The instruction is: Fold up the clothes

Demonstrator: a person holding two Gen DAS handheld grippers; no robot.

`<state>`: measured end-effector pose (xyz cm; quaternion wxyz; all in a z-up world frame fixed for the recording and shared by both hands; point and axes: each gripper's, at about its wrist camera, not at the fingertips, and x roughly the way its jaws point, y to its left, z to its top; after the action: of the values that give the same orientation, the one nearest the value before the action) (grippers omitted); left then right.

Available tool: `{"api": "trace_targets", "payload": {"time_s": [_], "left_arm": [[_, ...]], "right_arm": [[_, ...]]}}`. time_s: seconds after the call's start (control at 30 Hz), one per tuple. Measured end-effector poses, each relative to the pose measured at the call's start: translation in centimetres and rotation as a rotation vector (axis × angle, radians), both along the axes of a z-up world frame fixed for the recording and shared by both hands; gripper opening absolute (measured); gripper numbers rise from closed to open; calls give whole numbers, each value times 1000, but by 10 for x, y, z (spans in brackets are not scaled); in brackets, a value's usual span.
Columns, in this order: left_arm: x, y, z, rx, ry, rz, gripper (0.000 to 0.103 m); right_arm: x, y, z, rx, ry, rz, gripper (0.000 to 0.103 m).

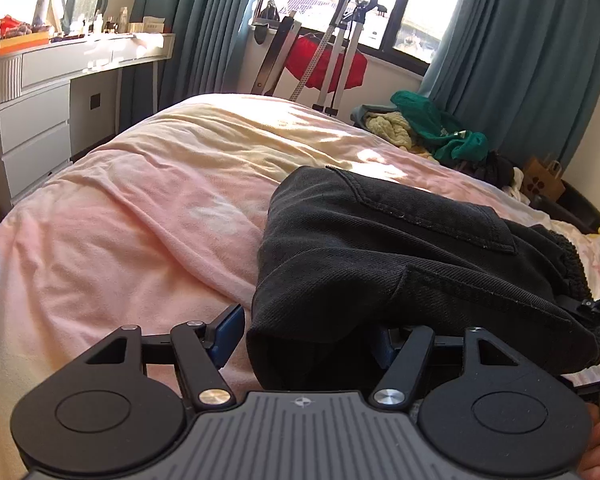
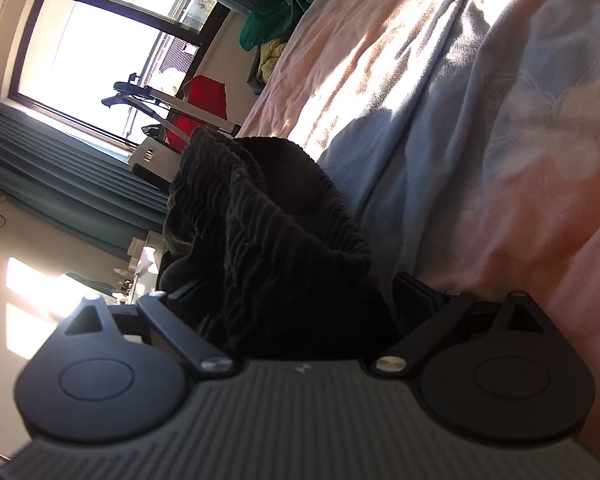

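Folded black denim shorts (image 1: 400,264) lie on the pink bed cover (image 1: 120,220). My left gripper (image 1: 308,336) is open, its fingers spread wide around the folded near end of the shorts; the blue left pad (image 1: 230,330) shows, the right one is mostly under cloth. In the right wrist view, which is rolled sideways, the gathered elastic waistband (image 2: 268,220) of the shorts fills the space between the fingers of my right gripper (image 2: 300,304). The fingers stand wide apart and their tips are hidden by cloth.
A pile of green and yellow clothes (image 1: 428,128) lies at the bed's far right edge. A white dresser (image 1: 32,120) stands left of the bed. A metal rack with a red item (image 1: 328,64) stands by the window. A paper bag (image 1: 544,180) sits at right.
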<state>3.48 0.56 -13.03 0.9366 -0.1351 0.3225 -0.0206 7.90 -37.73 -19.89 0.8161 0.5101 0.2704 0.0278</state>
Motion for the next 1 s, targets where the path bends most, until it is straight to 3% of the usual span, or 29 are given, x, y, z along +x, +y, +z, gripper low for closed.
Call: {"api": "trace_targets", "payload": {"time_s": [0.17,0.37,0.47,0.63,0.7,0.77,0.87,1.0], "left_arm": [[8,19,-7,-150,51,51,66],[11,25,-11,-194,96,68,70],[12,29,-10,-223,160,62,78],[1,35,4,-258,153,24,88],[-1,37,9,-292,152,-10,92],[1,39,16,-340,112,-64,101],[6,45,26,-406,56,-84,103],[35,52,12,-444,100,-46,103]], "right_arm": [[12,7,3,7,-35,44,103],[13,28,28,-109,-75,120,103],[13,23,19,-86,-42,107,102],[8,26,24,-139,-24,91,74],[6,28,27,-160,-18,86,69],[5,29,29,-162,-12,76,67],[6,32,32,-188,-7,67,66],[8,36,35,-211,5,61,66]]}}
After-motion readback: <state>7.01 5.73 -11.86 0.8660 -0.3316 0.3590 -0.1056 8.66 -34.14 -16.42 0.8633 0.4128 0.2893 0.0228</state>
